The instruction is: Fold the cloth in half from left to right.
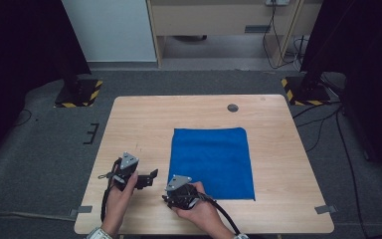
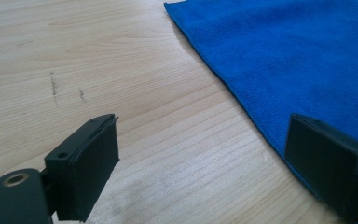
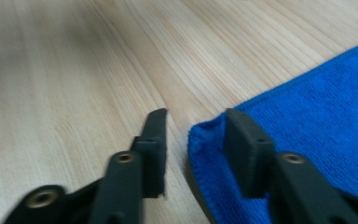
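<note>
Leftmost, the left tool (image 1: 151, 175) rests on the desk (image 1: 129, 124) with jaws wide apart, nothing between them. Next, the right tool (image 3: 193, 135) sits at the near left corner of the blue cloth (image 1: 213, 162), jaws parted around that corner, not pressing it. Cloth lies flat mid-desk.

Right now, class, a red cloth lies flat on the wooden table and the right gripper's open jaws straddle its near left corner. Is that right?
One thing is wrong: the cloth is blue, not red, as the high view shows. The rest holds: it lies flat on the wooden table, and the right gripper has its jaws open astride the cloth's near left corner.
</note>
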The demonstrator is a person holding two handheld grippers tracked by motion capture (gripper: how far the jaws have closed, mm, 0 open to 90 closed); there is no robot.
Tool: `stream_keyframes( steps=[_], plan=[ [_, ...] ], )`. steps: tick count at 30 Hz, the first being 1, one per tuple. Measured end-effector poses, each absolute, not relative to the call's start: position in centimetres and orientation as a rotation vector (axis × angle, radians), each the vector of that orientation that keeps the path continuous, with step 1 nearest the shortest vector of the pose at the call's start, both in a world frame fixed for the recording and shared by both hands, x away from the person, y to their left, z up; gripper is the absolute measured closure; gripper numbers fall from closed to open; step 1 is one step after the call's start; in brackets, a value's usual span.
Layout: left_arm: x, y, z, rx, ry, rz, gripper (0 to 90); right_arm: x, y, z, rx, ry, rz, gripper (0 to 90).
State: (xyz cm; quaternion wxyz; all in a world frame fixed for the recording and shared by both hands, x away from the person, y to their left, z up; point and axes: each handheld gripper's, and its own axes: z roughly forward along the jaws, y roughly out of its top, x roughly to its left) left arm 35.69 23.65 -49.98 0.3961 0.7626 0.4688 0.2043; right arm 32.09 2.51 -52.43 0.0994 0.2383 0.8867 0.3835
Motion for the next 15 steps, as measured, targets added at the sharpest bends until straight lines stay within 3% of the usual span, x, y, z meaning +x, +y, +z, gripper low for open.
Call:
stream_keyframes(
  steps=[5, 12, 15],
  plan=[
    [35.9, 23.2, -49.6, 1.951, 1.165, 0.482, 13.2, 32.3, 2.3, -52.4, 0.732, 2.609, 1.122, 86.6],
    [38.5, 22.9, -48.3, 1.966, 1.101, 0.468, 12.1, 31.6, 2.4, -51.9, 0.732, 2.621, 1.184, 87.7],
    [41.6, 22.3, -47.6, 1.990, 1.056, 0.441, 12.9, 31.0, 2.8, -51.7, 0.714, 2.636, 1.217, 87.6]
  ],
)
